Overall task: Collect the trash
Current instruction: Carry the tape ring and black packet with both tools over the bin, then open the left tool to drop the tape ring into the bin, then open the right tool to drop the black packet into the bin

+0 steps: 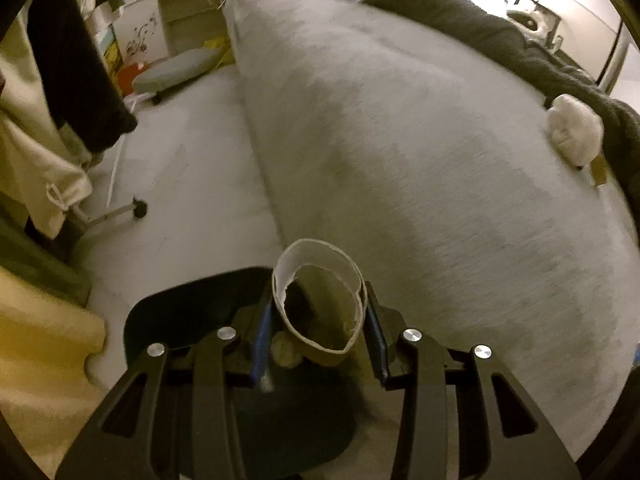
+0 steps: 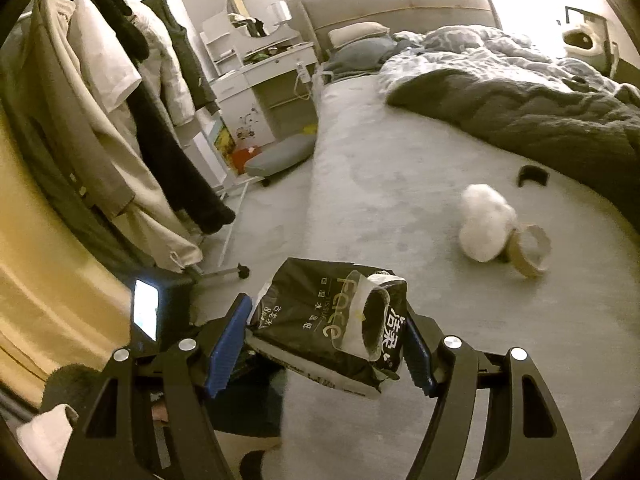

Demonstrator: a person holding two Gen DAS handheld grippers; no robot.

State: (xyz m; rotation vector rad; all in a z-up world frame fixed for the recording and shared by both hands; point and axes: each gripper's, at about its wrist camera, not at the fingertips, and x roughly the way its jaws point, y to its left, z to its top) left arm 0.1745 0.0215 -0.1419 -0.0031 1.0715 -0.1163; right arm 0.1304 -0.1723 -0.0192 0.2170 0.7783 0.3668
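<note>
Trash gripped in both grippers beside the bed.
Left gripper pinches a torn cardboard tube above a dark bin; right gripper clamps a black tissue pack. A white wad and tape roll lie touching on the mattress.

A torn cardboard roll and a black tissue packet are each held up, while a white tissue wad and tape ring touch on the bed.
</note>
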